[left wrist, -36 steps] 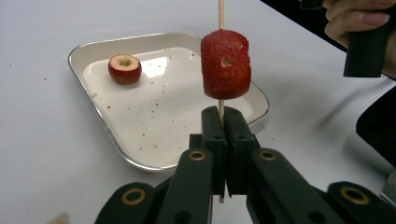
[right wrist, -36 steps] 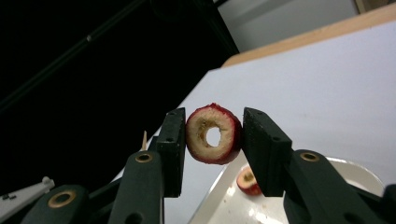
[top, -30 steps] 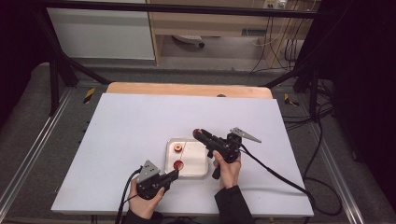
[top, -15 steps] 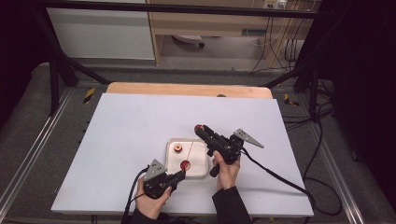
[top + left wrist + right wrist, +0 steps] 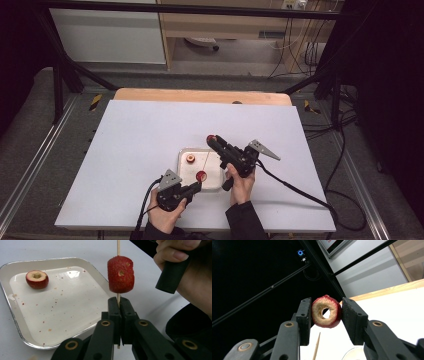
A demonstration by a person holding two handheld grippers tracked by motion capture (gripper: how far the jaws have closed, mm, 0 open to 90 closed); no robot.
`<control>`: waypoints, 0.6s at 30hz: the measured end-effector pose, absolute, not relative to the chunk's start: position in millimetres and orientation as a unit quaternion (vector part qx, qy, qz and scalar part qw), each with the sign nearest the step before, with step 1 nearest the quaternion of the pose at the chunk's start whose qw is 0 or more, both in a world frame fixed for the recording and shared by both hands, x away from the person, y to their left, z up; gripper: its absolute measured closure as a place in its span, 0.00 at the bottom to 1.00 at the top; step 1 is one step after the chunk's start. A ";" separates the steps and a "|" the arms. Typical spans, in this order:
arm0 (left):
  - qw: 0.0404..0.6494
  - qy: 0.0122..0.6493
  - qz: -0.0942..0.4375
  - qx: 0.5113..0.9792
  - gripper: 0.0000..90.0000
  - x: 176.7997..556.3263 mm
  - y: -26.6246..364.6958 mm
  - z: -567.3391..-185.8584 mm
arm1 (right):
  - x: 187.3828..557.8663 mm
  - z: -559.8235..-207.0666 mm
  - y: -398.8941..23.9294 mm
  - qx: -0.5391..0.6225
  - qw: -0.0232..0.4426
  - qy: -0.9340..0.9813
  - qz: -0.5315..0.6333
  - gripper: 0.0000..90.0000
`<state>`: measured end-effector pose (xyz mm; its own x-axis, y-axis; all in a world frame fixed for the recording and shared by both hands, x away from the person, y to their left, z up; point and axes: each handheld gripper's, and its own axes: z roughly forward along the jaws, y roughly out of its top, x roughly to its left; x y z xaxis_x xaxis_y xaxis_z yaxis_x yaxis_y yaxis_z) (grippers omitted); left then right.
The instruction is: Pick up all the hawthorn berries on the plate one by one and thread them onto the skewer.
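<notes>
Holding skewer [image 5: 118, 247] upright | tray [image 5: 183, 170] edge below | white table [image 5: 135, 135] open

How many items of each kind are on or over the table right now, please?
Red cored fruits: 3, one on the skewer, one in the tray, one in the right claw
Wooden skewer: 1
Tray: 1
Total: 5

My right claw [image 5: 326, 312] pinches a red-skinned cored fruit ring with pale flesh [image 5: 326, 311] between its two black jaws, the hole facing me. Below it the pointed tip of a thin wooden skewer [image 5: 316, 348] rises, not yet touching. Beyond lie the white table [image 5: 397, 307] and black frame bars [image 5: 322, 263]
</notes>
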<state>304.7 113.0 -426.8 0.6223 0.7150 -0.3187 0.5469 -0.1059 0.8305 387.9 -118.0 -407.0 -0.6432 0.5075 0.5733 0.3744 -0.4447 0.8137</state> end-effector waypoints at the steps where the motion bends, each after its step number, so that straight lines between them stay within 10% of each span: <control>1: 0.514 0.427 0.082 0.739 0.98 304.9 113.2 -426.7 | 388.0 -407.4 -117.9 0.419 0.046 0.526 0.739 0.68; 18: 0.515 0.427 0.082 0.739 0.98 306.1 113.7 -426.8 | 386.5 -408.4 -116.9 0.418 0.039 0.524 0.741 0.68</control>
<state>306.1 113.7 -426.8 0.6221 0.7148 -0.3195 0.5466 -0.1043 0.8309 386.5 -116.9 -408.4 -0.6474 0.4950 0.5795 0.3807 -0.4486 0.8086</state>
